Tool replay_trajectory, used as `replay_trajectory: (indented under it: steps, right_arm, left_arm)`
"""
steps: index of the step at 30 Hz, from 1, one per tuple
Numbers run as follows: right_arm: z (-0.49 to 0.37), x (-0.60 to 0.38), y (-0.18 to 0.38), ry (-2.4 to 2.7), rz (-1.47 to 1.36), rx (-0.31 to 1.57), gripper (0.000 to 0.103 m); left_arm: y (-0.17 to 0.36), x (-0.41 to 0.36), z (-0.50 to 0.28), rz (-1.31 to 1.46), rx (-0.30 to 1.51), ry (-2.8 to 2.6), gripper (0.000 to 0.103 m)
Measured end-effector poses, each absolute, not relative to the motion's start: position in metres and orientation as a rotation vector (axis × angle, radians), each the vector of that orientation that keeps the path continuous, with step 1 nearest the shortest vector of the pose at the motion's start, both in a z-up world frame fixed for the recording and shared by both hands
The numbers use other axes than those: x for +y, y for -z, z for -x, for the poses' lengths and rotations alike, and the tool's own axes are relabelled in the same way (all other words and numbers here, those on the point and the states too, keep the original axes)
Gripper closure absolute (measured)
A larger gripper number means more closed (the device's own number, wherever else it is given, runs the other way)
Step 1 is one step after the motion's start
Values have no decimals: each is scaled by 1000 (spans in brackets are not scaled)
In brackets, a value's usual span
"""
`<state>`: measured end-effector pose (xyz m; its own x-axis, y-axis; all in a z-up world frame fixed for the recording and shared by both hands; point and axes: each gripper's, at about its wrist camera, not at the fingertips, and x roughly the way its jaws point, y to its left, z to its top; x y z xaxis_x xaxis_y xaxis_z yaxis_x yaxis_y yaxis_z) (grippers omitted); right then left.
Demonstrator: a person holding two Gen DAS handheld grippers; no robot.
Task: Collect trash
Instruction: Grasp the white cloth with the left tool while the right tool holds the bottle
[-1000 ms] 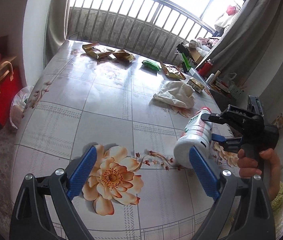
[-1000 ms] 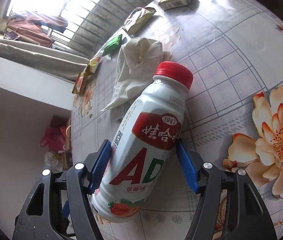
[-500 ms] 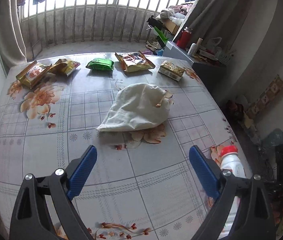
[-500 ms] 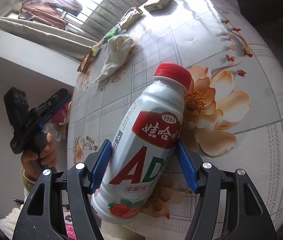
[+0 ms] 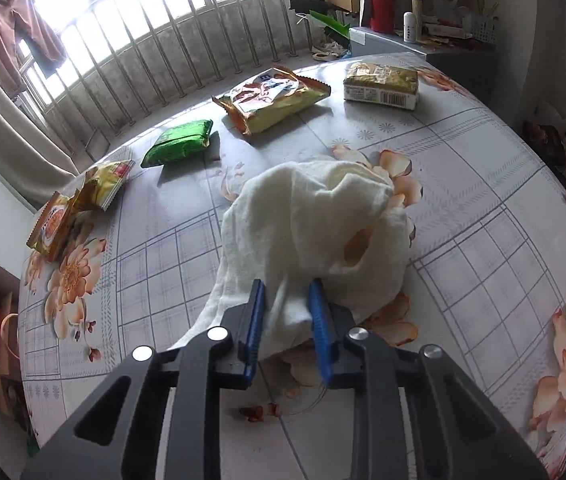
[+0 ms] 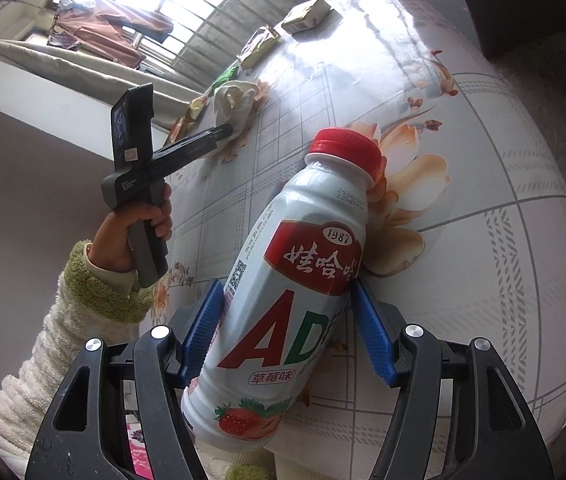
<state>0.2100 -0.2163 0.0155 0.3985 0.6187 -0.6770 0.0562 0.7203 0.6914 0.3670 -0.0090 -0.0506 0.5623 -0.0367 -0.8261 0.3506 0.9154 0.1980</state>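
— What has changed since a second ago?

— The left tongs (image 5: 286, 290) hung spread over bare desk (image 5: 483, 184) then; now they have just been closing and pinch a fold of the white cloth bag (image 5: 315, 216) lying mid-desk.

— What is it like?

— Soft, crumpled, loosely woven, on a glossy flower-printed desk cover. Crinkly foil snack packets (image 5: 271, 98) lie beyond it.

— And the right tongs (image 6: 287, 294)?

— Half spread, as before, clamped on a smooth white plastic bottle (image 6: 295, 292) with a ribbed red cap, held above the desk's edge.
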Motion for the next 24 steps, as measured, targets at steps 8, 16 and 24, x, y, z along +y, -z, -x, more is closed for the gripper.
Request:
replay_trajectory:
  steps: [8,16,24]
  right_arm:
    - [-207,-217,-17,-392,-678,1132,42]
    - [-192,-214,-19,-361,-647,1146,42]
    - [-193,-211,-17,-313,-669,1161,41]
  left_arm:
    - [45,24,-271,-178,1042,349,94]
    - [44,50,-152,-21,1089,434,94]
    - [25,51,-127,6,956,397,53]
